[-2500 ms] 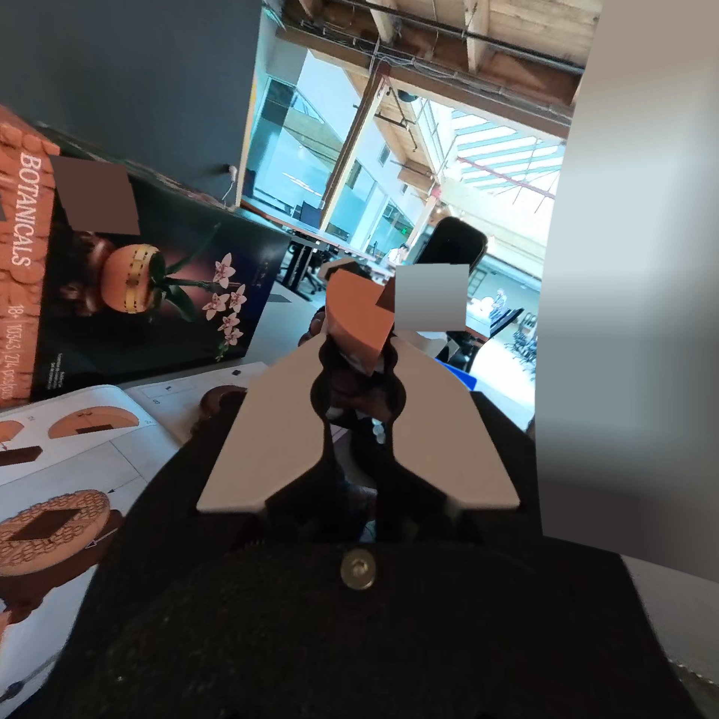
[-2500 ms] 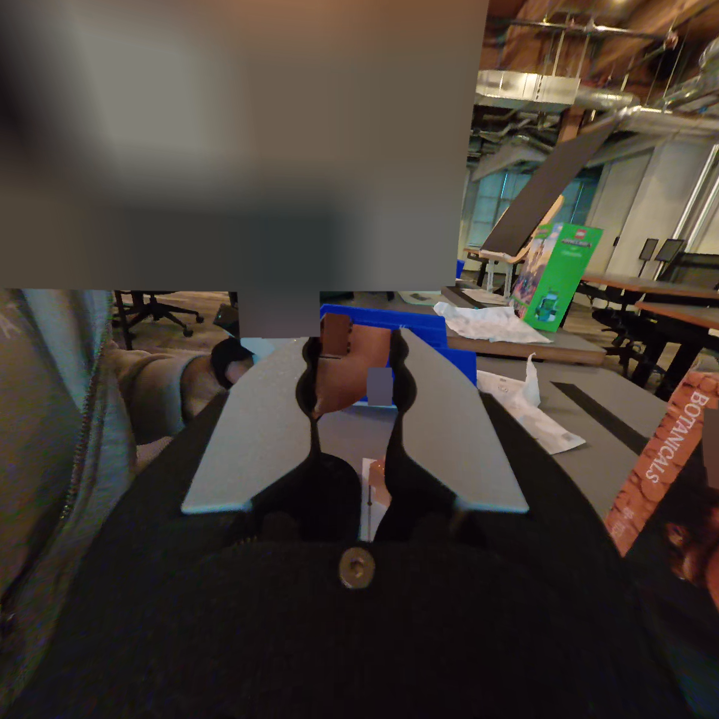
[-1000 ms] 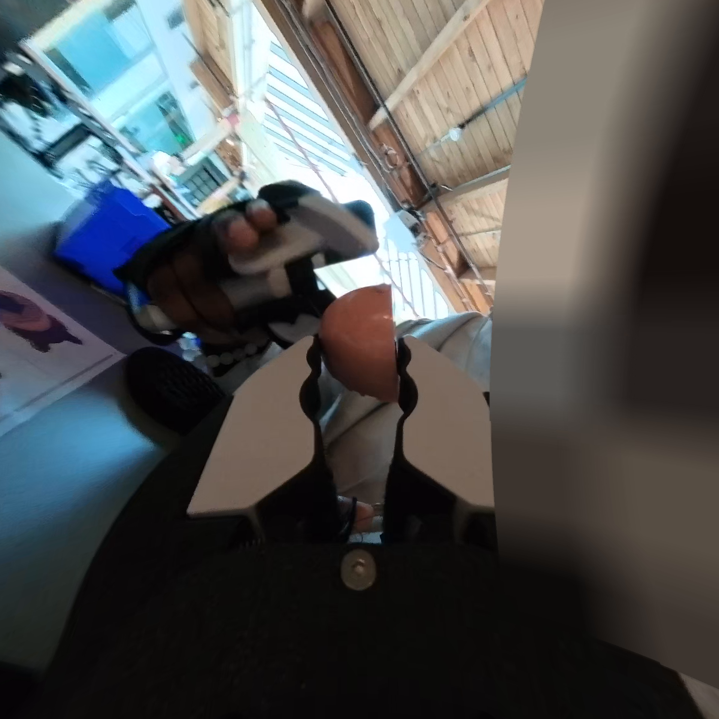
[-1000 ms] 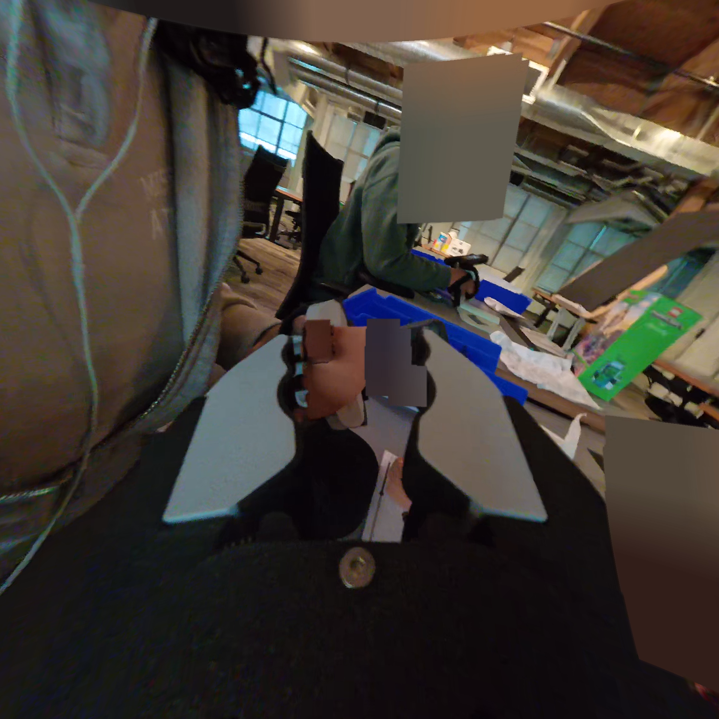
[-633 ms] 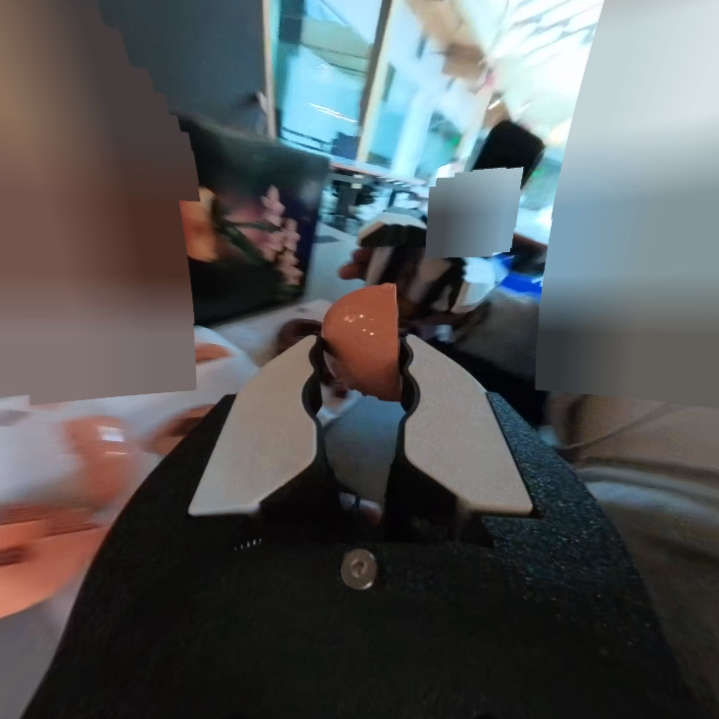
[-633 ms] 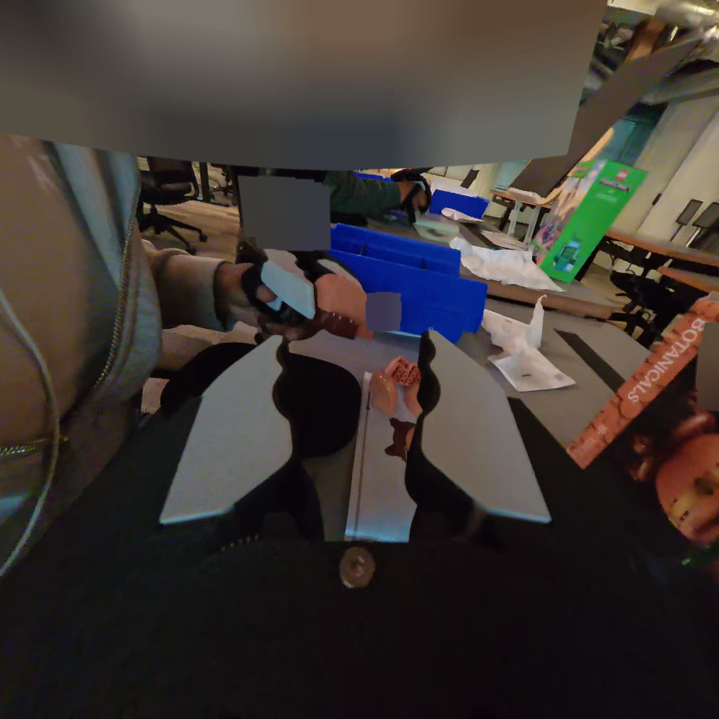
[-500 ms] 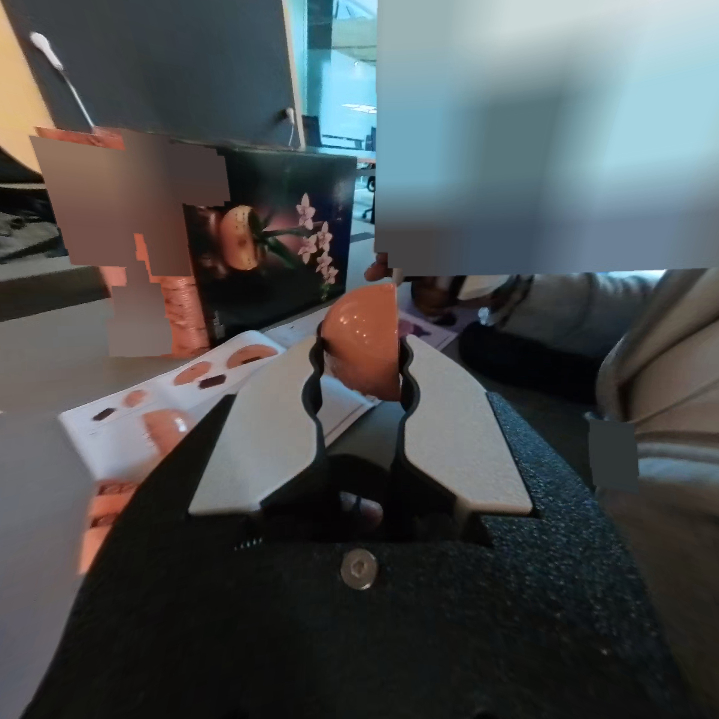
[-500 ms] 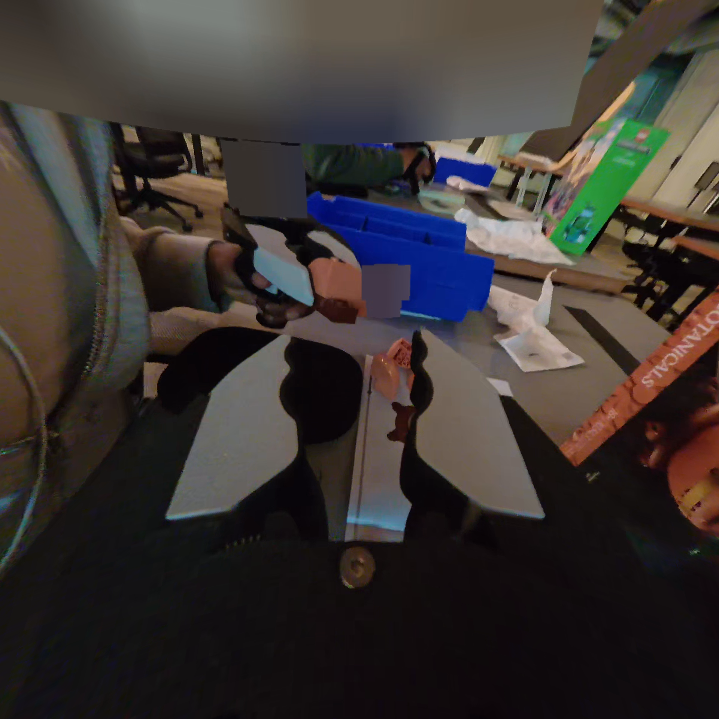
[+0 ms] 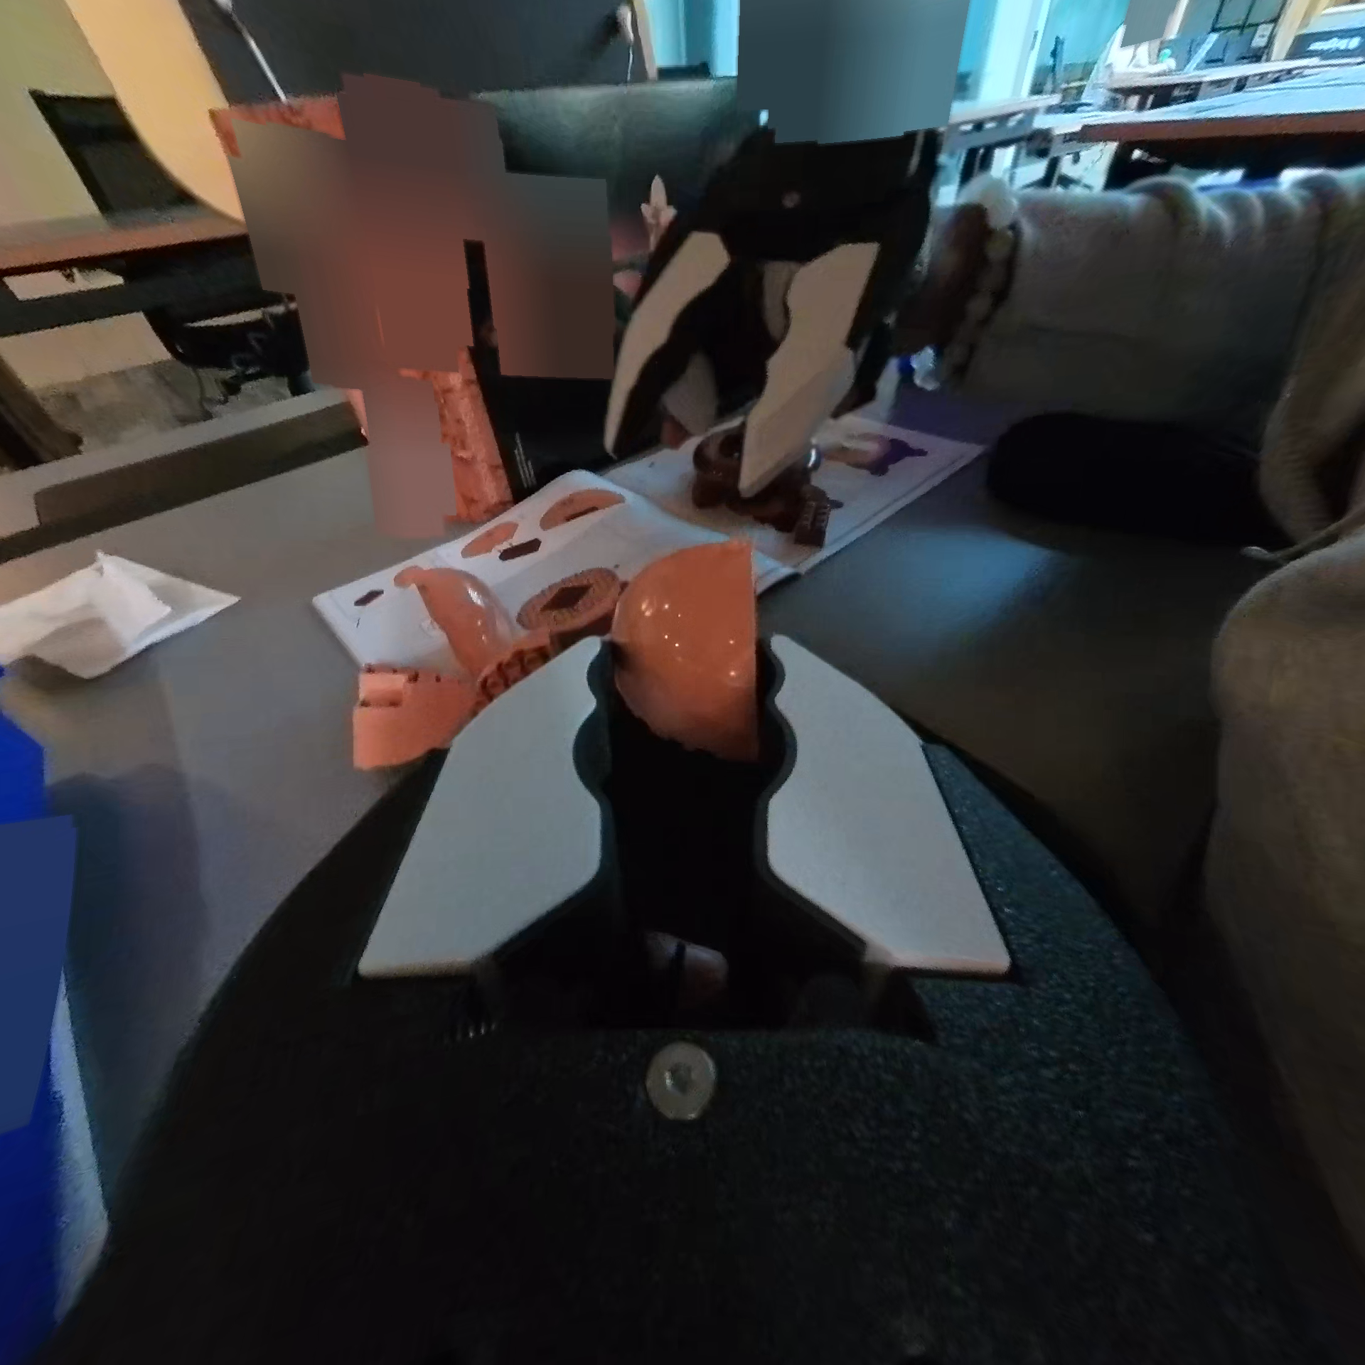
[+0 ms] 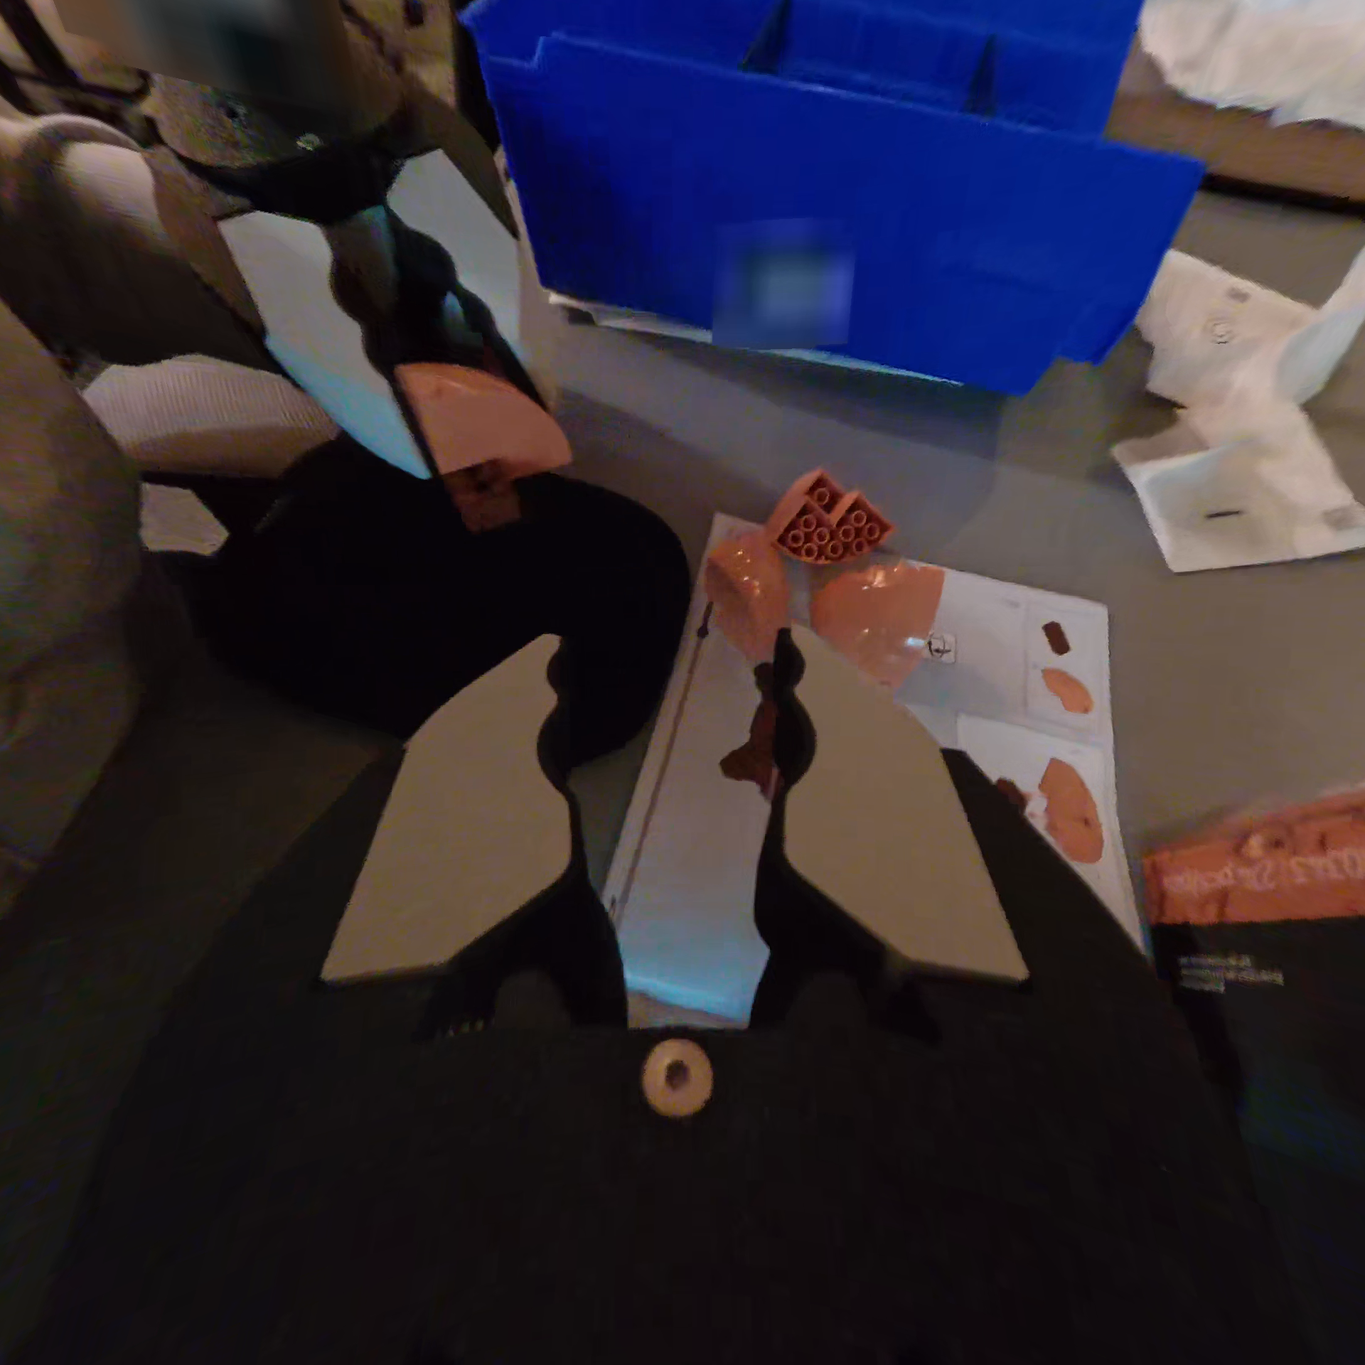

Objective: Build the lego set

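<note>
Orange dome brick [image 9: 690, 650], frame centre, clamped between my left gripper [image 9: 683, 657] pads. My right gripper [image 10: 668, 650] jaws apart, bare, above instruction booklet [image 10: 849, 739]; loose orange bricks [image 10: 831, 528] just beyond, blue bin [image 10: 812, 185] at top.

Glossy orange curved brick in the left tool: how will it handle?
The glossy orange curved brick looks like rigid moulded plastic, so probably stiff and light. Its shiny rounded face may slip against the left tool. Set on that curve, it would likely rock.
</note>
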The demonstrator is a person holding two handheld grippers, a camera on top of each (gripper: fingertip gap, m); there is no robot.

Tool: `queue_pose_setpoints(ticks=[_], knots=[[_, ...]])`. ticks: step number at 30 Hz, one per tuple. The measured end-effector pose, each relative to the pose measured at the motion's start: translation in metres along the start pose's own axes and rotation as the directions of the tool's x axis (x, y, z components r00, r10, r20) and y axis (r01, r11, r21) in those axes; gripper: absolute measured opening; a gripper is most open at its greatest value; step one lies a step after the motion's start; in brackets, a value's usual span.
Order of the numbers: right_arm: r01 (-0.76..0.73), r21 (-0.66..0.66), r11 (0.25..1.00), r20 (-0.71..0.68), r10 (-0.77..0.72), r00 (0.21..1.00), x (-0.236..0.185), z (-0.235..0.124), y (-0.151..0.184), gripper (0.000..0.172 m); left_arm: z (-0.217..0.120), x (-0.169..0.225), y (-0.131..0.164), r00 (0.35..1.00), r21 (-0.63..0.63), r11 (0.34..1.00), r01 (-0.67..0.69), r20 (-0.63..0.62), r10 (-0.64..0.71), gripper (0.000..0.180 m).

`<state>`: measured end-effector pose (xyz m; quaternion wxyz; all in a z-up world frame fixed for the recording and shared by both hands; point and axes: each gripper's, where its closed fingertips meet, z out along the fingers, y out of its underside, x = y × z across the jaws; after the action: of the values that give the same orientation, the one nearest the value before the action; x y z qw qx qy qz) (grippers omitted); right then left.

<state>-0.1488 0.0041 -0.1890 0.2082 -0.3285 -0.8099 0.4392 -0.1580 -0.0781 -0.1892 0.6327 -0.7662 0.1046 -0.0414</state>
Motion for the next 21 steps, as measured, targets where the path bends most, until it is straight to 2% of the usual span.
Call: queue_pose_setpoints(ticks=[3, 5, 8, 10, 12, 13, 14, 15, 17, 19, 20, 21], knots=[[-0.020, -0.044, 0.999, -0.014, 0.019, 1.000, 0.033, 0.016, -0.002, 0.049, -0.001, -0.004, -0.001, 0.999, 0.013, 1.000, -0.019, 0.036, 0.019, 0.037], [-0.153, -0.098, 0.983, -0.110, 0.142, 0.984, 0.064, 0.028, 0.005, 0.036, 0.000, -0.008, -0.001, 0.998, 0.011, 1.000, -0.016, 0.062, 0.015, 0.037], [-0.367, -0.187, 0.911, -0.132, 0.347, 0.928, 0.076, 0.050, 0.023, 0.053, 0.000, -0.010, -0.001, 0.998, 0.019, 1.000, -0.007, 0.070, 0.006, 0.037], [-0.429, -0.237, 0.872, -0.159, 0.401, 0.902, 0.076, 0.066, 0.036, 0.068, 0.000, -0.011, -0.003, 0.998, 0.036, 0.999, 0.007, 0.068, -0.009, 0.037], [-0.443, -0.245, 0.862, -0.189, 0.406, 0.894, 0.075, 0.079, 0.042, 0.068, 0.000, -0.013, -0.005, 0.998, 0.050, 0.998, 0.025, 0.064, -0.028, 0.036], [-0.426, -0.216, 0.879, -0.216, 0.382, 0.899, 0.079, 0.082, 0.039, 0.061, 0.000, -0.014, -0.005, 0.997, 0.056, 0.998, 0.034, 0.062, -0.038, 0.036], [-0.401, -0.227, 0.888, -0.216, 0.355, 0.909, 0.080, 0.083, 0.039, 0.046, 0.000, -0.014, -0.006, 0.997, 0.063, 0.997, 0.044, 0.057, -0.048, 0.036], [-0.353, -0.245, 0.903, -0.184, 0.314, 0.931, 0.078, 0.083, 0.039, 0.037, 0.000, -0.015, -0.007, 0.997, 0.073, 0.996, 0.054, 0.051, -0.058, 0.036], [-0.178, -0.291, 0.940, -0.075, 0.163, 0.984, 0.072, 0.078, 0.040, 0.037, 0.000, -0.015, -0.010, 0.996, 0.093, 0.993, 0.079, 0.031, -0.082, 0.036], [0.058, -0.333, 0.941, 0.086, -0.031, 0.996, 0.063, 0.065, 0.046, 0.037, 0.001, -0.015, -0.011, 0.995, 0.100, 0.990, 0.096, 0.014, -0.098, 0.037], [0.107, -0.356, 0.928, 0.081, -0.084, 0.993, 0.069, 0.058, 0.050, 0.044, 0.001, -0.015, -0.011, 0.995, 0.102, 0.990, 0.098, 0.011, -0.100, 0.037], [0.097, -0.378, 0.921, 0.028, -0.093, 0.995, 0.078, 0.051, 0.051, 0.063, 0.002, -0.015, -0.012, 0.995, 0.103, 0.990, 0.096, 0.009, -0.097, 0.036]])
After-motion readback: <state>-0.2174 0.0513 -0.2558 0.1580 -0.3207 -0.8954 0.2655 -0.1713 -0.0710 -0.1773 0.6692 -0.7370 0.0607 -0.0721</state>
